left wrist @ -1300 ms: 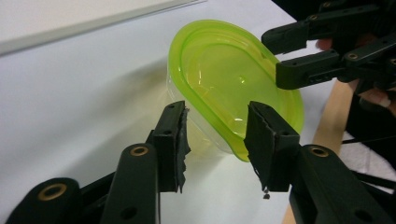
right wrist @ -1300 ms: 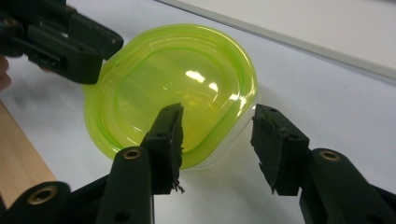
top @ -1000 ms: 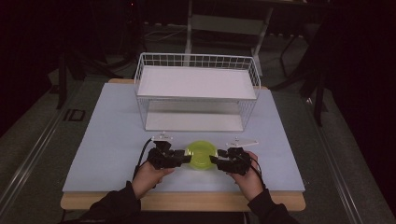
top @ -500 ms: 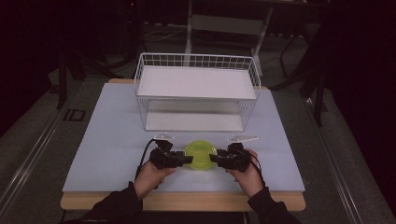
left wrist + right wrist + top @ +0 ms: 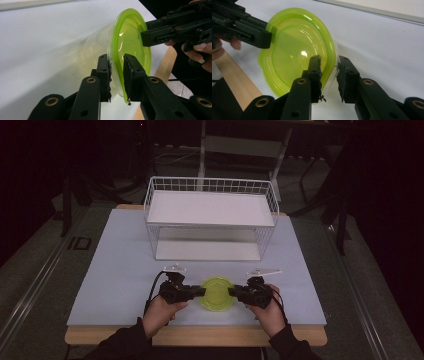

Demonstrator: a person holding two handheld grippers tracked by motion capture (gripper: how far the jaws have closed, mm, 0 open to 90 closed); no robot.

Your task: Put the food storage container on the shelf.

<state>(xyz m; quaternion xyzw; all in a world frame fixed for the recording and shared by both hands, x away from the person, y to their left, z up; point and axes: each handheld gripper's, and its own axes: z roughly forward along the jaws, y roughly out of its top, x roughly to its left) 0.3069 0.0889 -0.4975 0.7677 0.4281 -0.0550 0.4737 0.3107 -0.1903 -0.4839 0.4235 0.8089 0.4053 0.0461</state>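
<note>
Green-lidded clear container (image 5: 216, 293) low over the tabletop (image 5: 115, 270), rim pinched between left gripper (image 5: 117, 65) and right gripper (image 5: 329, 67), both jaws just closed narrow. Probably about to lift; needs an even raise toward the wire basket (image 5: 210, 185).

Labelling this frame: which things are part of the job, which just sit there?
In the job:
- lidded clear container with green lid
- left gripper, jaws on its rim
- right gripper, jaws on the opposite rim

Just there:
- white wire rack
- table
</note>
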